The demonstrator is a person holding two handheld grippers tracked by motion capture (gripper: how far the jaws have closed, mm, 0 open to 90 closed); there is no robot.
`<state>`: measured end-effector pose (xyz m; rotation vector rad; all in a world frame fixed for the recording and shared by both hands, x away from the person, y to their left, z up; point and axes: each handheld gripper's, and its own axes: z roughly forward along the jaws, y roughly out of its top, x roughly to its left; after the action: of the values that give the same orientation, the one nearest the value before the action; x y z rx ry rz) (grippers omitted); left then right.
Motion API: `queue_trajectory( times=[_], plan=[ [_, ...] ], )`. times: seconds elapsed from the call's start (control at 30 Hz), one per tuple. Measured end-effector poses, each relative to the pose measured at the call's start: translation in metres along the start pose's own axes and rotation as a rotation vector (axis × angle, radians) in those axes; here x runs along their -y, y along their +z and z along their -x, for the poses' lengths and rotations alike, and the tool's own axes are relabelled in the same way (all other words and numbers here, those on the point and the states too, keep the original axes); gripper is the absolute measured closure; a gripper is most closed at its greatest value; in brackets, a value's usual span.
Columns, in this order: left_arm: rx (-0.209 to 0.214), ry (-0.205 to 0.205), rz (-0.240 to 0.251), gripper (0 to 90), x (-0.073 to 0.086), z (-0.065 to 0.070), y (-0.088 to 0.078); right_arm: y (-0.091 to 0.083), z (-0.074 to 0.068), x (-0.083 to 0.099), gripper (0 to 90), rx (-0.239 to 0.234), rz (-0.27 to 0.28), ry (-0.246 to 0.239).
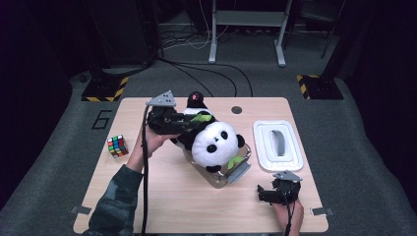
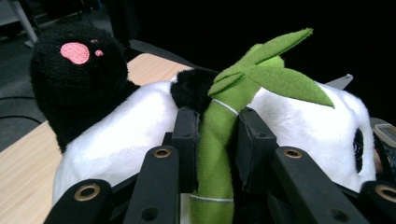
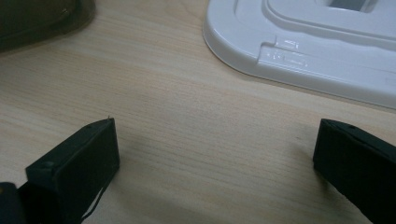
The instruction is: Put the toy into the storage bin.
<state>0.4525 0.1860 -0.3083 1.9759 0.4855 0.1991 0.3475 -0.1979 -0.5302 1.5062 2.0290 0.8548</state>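
The left gripper is squeezing the green bamboo stalk sewn on the toy panda. The panda lies half in a see-through box in the middle of the table, with its white head over the box and its black foot sticking out on the far side. The right gripper has its jaws wide apart with nothing between them, and it rests on the table on the near side of the panda, next to the white lid. I think the trouble could come from that thin stalk. It is soft, so it could slip out of the jaws, or bend and let the heavy panda flop back. The panda looks too big for the box, so pulling or pushing it might tip the box or drag it along. Nobody is holding the box down. A colour cube sits left of the panda, well apart from it. The table is pale wood. Around it is grey carpet, black cables, stands with yellow and black stripes, and a dark room behind.
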Motion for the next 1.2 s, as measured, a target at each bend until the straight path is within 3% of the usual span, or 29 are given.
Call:
queue_trajectory(
  times=[0.37, 0.6, 0.9, 1.2],
  plan=[
    [0.02, -0.005, -0.025, 71.7, 0.004, 0.0, 0.023, 0.0, -0.001, 0.0, 0.0, 0.001, 0.002, 0.009],
    [0.01, -0.008, -0.034, 71.6, 0.009, -0.002, 0.035, 0.0, 0.0, 0.0, 0.0, 0.001, 0.001, 0.008],
    [-0.026, -0.004, -0.048, 71.4, 0.014, -0.005, 0.041, 0.0, -0.001, 0.0, 0.0, 0.001, 0.002, 0.009],
    [-0.015, -0.024, -0.061, 71.0, 0.02, -0.009, 0.048, 0.0, 0.0, 0.0, 0.0, 0.001, 0.003, 0.007]
  ],
)
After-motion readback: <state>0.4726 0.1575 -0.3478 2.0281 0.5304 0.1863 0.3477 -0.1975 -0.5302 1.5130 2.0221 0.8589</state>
